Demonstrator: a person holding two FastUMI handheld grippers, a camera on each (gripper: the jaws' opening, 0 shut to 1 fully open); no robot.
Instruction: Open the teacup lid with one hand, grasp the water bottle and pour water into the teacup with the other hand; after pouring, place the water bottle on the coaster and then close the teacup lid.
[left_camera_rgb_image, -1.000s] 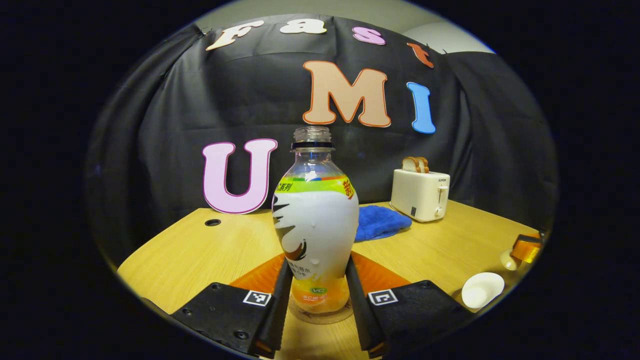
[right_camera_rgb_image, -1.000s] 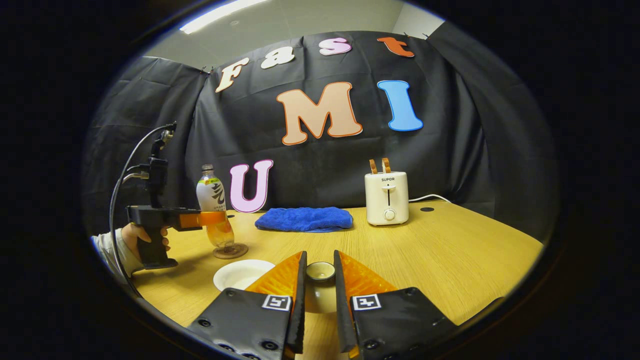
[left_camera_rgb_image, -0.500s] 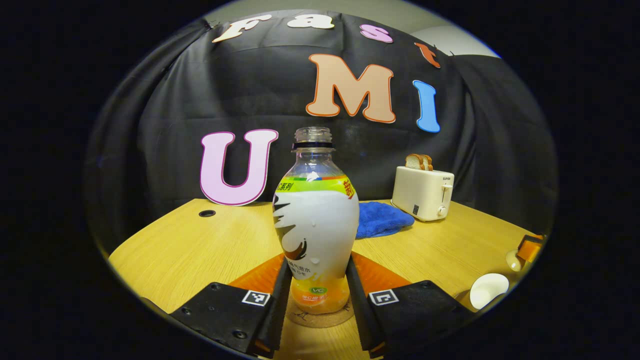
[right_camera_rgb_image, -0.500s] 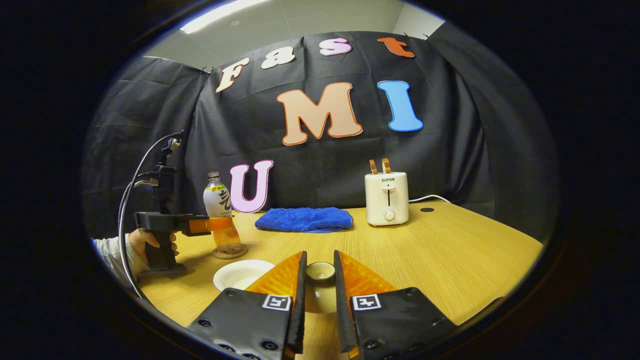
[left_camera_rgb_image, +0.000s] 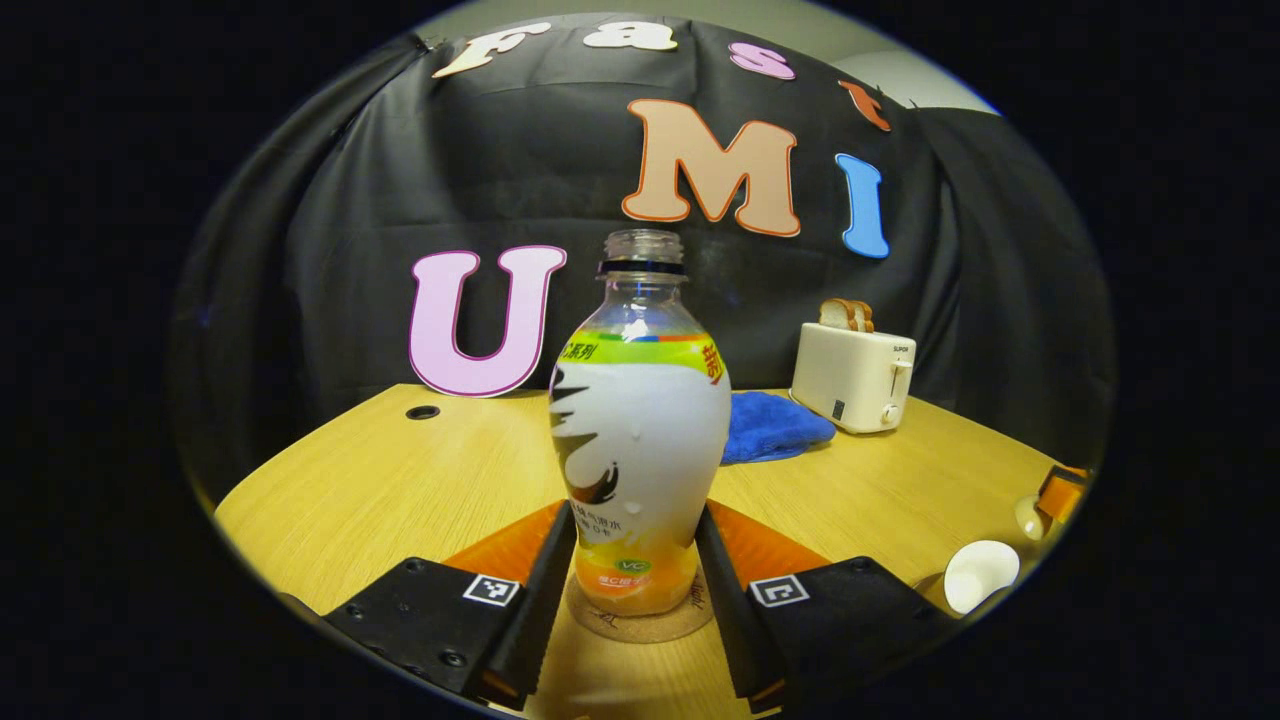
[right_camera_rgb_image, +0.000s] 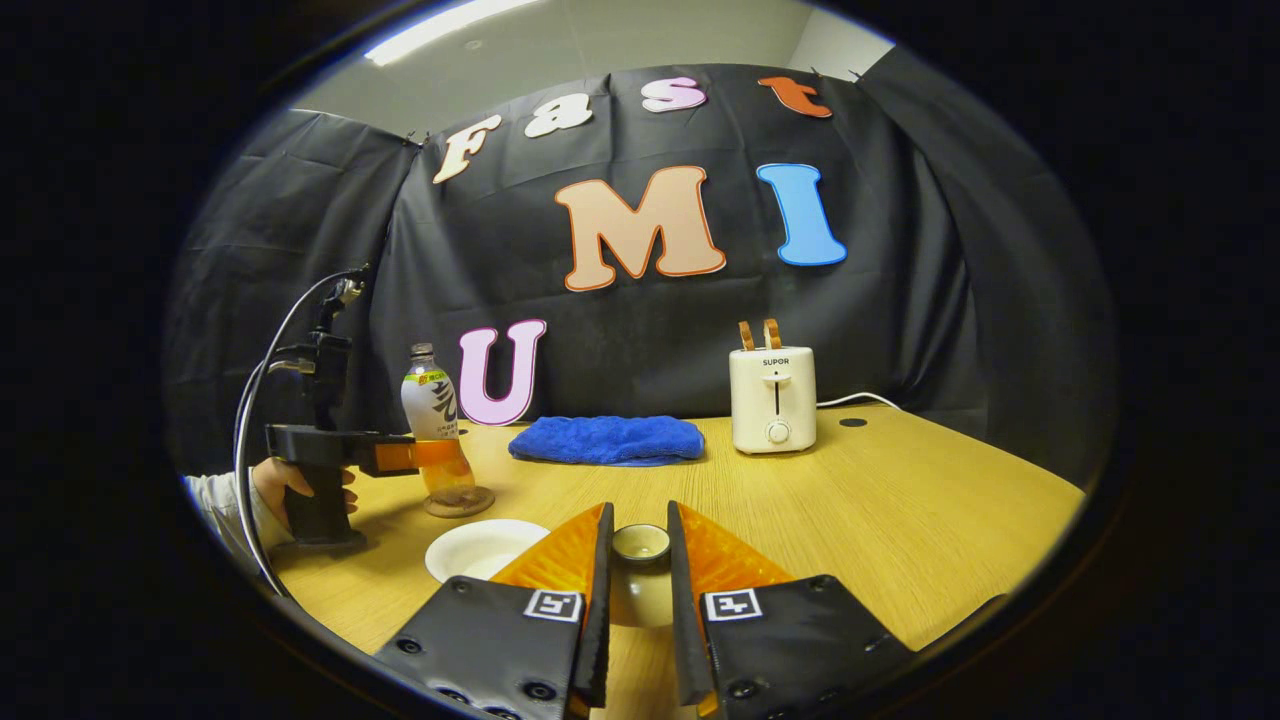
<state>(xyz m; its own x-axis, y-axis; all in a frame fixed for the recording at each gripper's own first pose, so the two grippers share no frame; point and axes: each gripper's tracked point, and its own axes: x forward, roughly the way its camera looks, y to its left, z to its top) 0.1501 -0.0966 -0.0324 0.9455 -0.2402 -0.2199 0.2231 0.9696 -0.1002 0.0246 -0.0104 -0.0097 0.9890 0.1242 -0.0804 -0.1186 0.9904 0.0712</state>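
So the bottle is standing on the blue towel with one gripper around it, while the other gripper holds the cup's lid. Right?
Not quite: the bottle stands on the round coaster, as the left gripper view shows. The blue towel lies farther back. The left gripper is around it; the right gripper holds the lid.

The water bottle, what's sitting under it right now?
A round cork coaster lies under the water bottle, its rim showing around the base on the wooden table. The coaster's middle is covered by the bottle. The left gripper brackets the bottle's lower part.

The wooden surface (right_camera_rgb_image: 900, 520) is evenly lit by a ceiling strip light (right_camera_rgb_image: 450, 28) — edges are bowed by fisheye distortion — focus is kept sharp.
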